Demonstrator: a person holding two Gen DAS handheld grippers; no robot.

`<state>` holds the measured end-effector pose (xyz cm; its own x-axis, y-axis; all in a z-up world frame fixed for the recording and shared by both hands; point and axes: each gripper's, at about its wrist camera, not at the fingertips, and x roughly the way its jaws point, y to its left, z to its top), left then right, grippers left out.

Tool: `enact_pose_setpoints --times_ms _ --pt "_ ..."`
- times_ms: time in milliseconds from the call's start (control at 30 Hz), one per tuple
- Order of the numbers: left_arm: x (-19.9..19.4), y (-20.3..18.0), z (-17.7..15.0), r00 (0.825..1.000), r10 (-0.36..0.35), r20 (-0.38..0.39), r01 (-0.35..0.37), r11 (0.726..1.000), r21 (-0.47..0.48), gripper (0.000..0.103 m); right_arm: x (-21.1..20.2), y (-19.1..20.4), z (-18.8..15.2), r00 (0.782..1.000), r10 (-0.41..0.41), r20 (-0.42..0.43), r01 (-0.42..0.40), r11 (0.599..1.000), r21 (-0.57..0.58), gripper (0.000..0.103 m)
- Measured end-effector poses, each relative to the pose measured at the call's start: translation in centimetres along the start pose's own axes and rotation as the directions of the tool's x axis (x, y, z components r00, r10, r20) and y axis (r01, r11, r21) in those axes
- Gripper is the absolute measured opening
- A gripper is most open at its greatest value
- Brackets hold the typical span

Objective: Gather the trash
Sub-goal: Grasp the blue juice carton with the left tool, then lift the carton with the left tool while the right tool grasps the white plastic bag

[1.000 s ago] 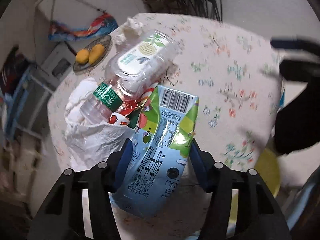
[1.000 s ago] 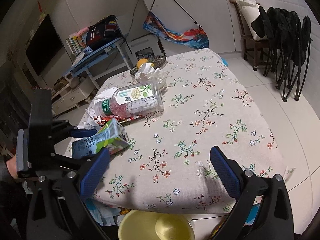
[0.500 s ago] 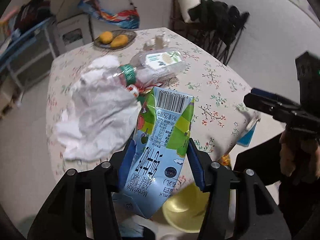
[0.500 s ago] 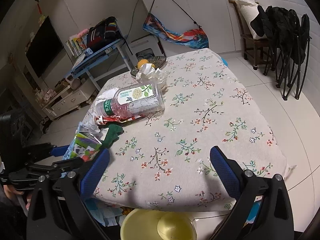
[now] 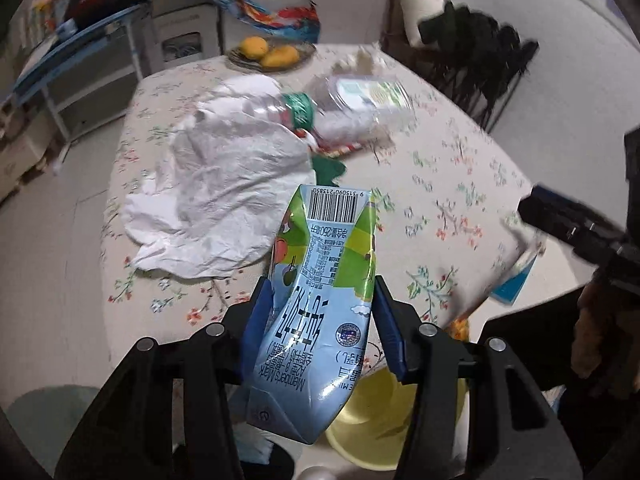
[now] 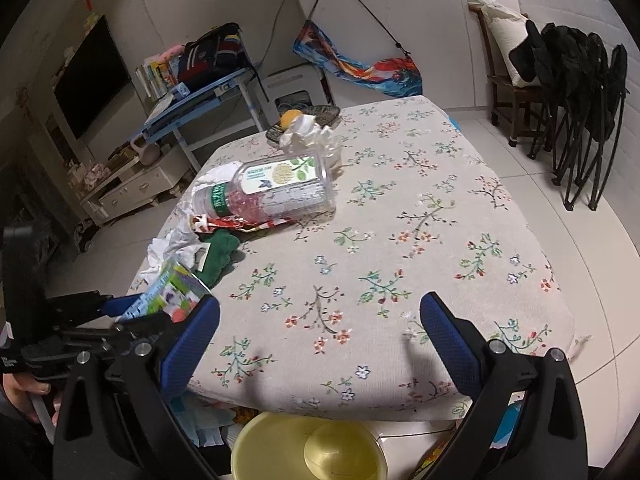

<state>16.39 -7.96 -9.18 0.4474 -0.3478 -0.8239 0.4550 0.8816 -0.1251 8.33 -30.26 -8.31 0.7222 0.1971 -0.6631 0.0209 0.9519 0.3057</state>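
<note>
A light-blue and green milk carton (image 5: 328,240) sits crumpled between the blue pads of my left gripper (image 5: 320,286), whose jaws are closing on it. The carton hangs at the table's near edge, above a yellow bin (image 5: 376,428). The right wrist view shows the same carton (image 6: 172,292) in the left gripper (image 6: 132,312) at the table's left corner. My right gripper (image 6: 320,302) is open over the front of the floral tablecloth (image 6: 400,220), holding nothing. A clear bottle (image 6: 276,192), a red wrapper (image 6: 240,224), a green scrap (image 6: 218,250) and crumpled white paper (image 5: 224,184) lie on the table.
A wad of tissue (image 6: 308,136) and a fruit dish (image 5: 272,54) sit at the table's far end. The yellow bin (image 6: 308,448) stands on the floor below the front edge. A chair with black jackets (image 6: 576,80) is at the right. A person's hand (image 6: 24,392) holds the left gripper.
My left gripper has rolled and drawn back with the carton from over the trash pile to the table's near edge, above the yellow bin. The right gripper has stayed put.
</note>
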Motion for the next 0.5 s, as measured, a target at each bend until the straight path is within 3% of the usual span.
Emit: enact_pose_setpoints --times_ms 167,333,400,500 --pt "-4.0 2.6 -1.0 0.991 -0.025 0.130 0.045 0.987 -0.154 0.048 0.1 1.7 0.3 0.999 0.033 0.005 -0.032 0.997 -0.069 0.096" --pt "-7.3 6.2 -2.0 0.966 0.013 0.256 0.073 0.944 -0.322 0.048 1.1 5.7 1.0 0.997 0.078 0.002 -0.076 0.974 -0.214 0.096" --pt "-8.5 7.7 -2.3 0.951 0.035 0.308 0.093 0.916 -0.391 0.048 1.9 7.8 1.6 0.995 0.099 0.006 -0.093 0.955 -0.283 0.096" --pt "-10.1 9.2 -2.9 0.925 0.104 0.364 0.079 0.887 -0.454 0.048 3.7 12.2 2.7 0.991 0.130 0.000 -0.117 0.889 -0.443 0.096"
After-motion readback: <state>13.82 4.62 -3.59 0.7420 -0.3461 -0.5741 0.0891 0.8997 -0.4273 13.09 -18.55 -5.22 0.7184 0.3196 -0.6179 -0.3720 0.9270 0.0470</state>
